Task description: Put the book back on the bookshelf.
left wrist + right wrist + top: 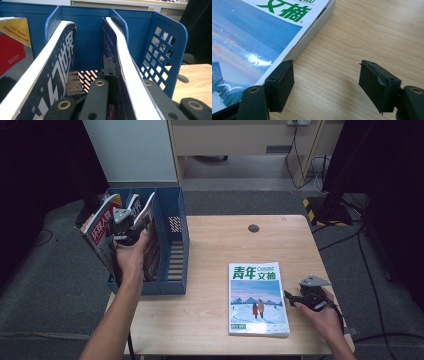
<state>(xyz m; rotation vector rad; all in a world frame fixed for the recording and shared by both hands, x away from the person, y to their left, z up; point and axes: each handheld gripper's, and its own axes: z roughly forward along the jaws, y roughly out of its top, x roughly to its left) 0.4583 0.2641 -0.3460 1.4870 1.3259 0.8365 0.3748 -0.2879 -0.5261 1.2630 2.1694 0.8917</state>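
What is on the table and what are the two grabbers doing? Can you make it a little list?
table: light wood table
rack: blue file rack at its left end, magazines standing inside
left gripper: shut on dark magazine in the rack
right gripper: open, beside the snowy magazine
snowy magazine: lies flat, cover up, near the table's right front

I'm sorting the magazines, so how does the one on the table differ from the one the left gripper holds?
The table magazine lies flat on the wood, cover up; the held magazine stands on edge in the blue rack. The table magazine has a white and blue snow-scene cover; the held magazine looks dark. The left gripper is shut on the held magazine; the right gripper is open beside the table magazine's edge. Both are softcover.
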